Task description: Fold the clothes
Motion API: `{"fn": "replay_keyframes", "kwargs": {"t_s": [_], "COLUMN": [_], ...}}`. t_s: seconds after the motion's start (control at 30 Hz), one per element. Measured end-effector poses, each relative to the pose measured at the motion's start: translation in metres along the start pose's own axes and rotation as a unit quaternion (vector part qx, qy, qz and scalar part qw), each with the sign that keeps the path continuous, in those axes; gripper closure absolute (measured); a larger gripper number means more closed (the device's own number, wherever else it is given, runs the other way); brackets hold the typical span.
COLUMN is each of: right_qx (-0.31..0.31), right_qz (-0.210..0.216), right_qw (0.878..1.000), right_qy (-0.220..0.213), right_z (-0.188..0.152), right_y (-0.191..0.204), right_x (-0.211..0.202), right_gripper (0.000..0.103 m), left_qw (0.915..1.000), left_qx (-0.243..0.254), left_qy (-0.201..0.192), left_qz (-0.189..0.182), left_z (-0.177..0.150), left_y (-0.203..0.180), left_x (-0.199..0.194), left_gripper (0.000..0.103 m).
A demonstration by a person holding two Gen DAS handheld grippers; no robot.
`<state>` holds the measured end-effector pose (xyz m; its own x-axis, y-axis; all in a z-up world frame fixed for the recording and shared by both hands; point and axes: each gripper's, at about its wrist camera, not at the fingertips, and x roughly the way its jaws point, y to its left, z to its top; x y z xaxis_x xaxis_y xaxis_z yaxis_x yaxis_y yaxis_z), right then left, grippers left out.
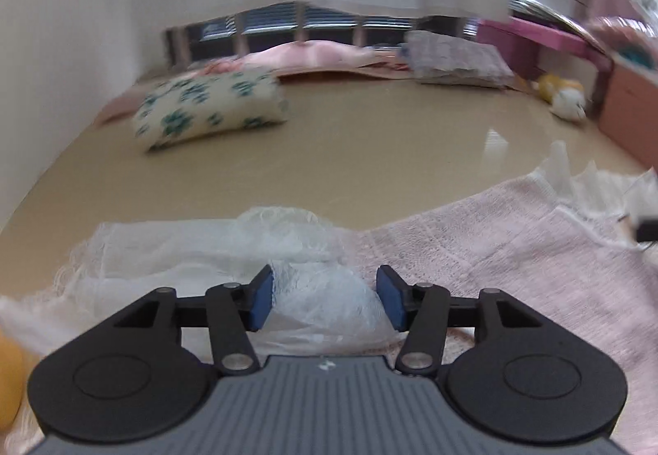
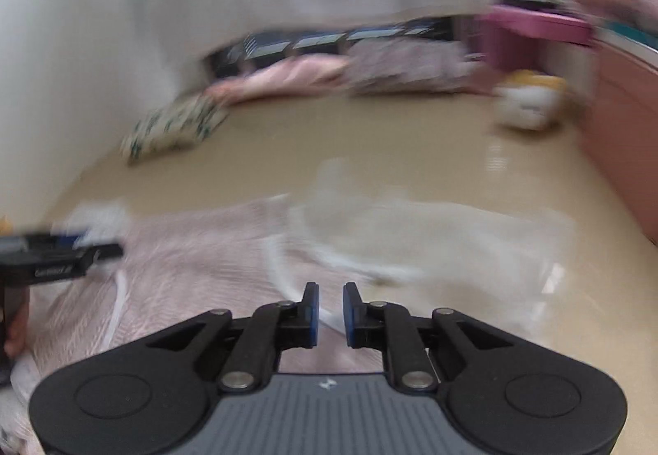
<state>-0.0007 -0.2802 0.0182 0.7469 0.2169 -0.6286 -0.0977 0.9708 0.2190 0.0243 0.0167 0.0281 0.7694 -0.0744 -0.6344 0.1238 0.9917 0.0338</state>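
Observation:
A pale pink knitted garment [image 1: 514,249] with white lace sleeves lies spread on the beige floor. My left gripper [image 1: 325,299] is open, its blue pads on either side of a bunched white lace sleeve [image 1: 325,290]. In the right wrist view, which is blurred, my right gripper [image 2: 331,311] is open with a narrow gap, low over the pink garment [image 2: 197,257] near its white lace part [image 2: 411,233]. The left gripper [image 2: 61,249] shows at the left edge there.
A clover-print pillow [image 1: 209,105] lies at the back left. Pink bedding [image 1: 312,58] and a folded grey-lilac cloth [image 1: 456,58] lie by the far wall. A yellow and white plush toy [image 1: 565,93] sits near pink furniture [image 1: 629,109] at right.

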Motion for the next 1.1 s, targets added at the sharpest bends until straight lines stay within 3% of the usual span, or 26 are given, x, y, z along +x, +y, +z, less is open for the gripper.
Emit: {"fn": "replay_keyframes", "kwargs": {"t_s": [0.07, 0.13, 0.2, 0.27, 0.37, 0.5, 0.7, 0.83, 0.9, 0.97, 1.03, 1.07, 1.1], "right_qx": [-0.002, -0.014, -0.03, -0.062, -0.043, -0.03, -0.06, -0.022, -0.049, -0.083, -0.112, -0.122, -0.132], "right_qz": [0.0, -0.002, -0.003, -0.034, -0.068, 0.022, -0.025, -0.012, -0.037, -0.048, -0.048, -0.05, -0.053], "right_qw": [1.0, 1.0, 1.0, 0.997, 0.997, 0.999, 0.998, 1.0, 0.998, 0.995, 0.992, 0.991, 0.989], "right_qy": [-0.01, -0.004, 0.001, -0.009, -0.015, -0.033, -0.01, -0.008, -0.007, 0.023, 0.027, 0.03, 0.033], "right_z": [-0.017, -0.033, -0.046, -0.052, -0.051, -0.041, -0.024, -0.01, -0.006, -0.003, -0.001, -0.001, 0.0], "right_y": [-0.006, -0.005, -0.002, 0.006, 0.003, 0.009, 0.015, -0.002, -0.006, -0.008, -0.002, 0.002, 0.006], "right_x": [-0.024, -0.031, -0.03, -0.033, -0.037, -0.037, 0.006, 0.004, 0.006, 0.016, 0.018, 0.018, 0.019], "right_gripper": [0.087, 0.086, 0.086, 0.09, 0.087, 0.087, 0.087, 0.087, 0.082, 0.08, 0.091, 0.103, 0.103], "left_qw": [0.9994, 0.9963, 0.993, 0.9897, 0.9887, 0.9926, 0.9967, 0.9982, 0.9986, 0.9991, 0.9994, 0.9994, 0.9995], "left_qx": [0.002, 0.018, 0.05, 0.089, 0.127, 0.088, 0.07, 0.046, 0.045, 0.039, 0.031, 0.03, 0.028], "left_qy": [-0.029, -0.066, -0.059, -0.041, -0.037, -0.04, -0.027, -0.023, -0.021, -0.011, -0.004, -0.002, 0.001], "left_qz": [-0.02, -0.052, -0.089, -0.105, -0.071, -0.074, -0.029, -0.029, -0.02, -0.016, -0.014, -0.016, -0.016], "left_z": [-0.004, -0.011, -0.025, -0.041, -0.064, -0.078, -0.099, -0.099, -0.096, -0.092, -0.089, -0.088, -0.087], "left_y": [-0.004, -0.015, -0.034, -0.05, -0.061, -0.049, -0.036, -0.023, -0.02, -0.016, -0.013, -0.012, -0.012], "left_x": [-0.029, -0.059, -0.071, -0.078, -0.081, -0.09, -0.088, -0.087, -0.086, -0.083, -0.08, -0.079, -0.078], "left_gripper": [0.046, 0.037, 0.037, 0.037, 0.037, 0.033, 0.031, 0.031, 0.031, 0.031, 0.031, 0.031, 0.031]}}
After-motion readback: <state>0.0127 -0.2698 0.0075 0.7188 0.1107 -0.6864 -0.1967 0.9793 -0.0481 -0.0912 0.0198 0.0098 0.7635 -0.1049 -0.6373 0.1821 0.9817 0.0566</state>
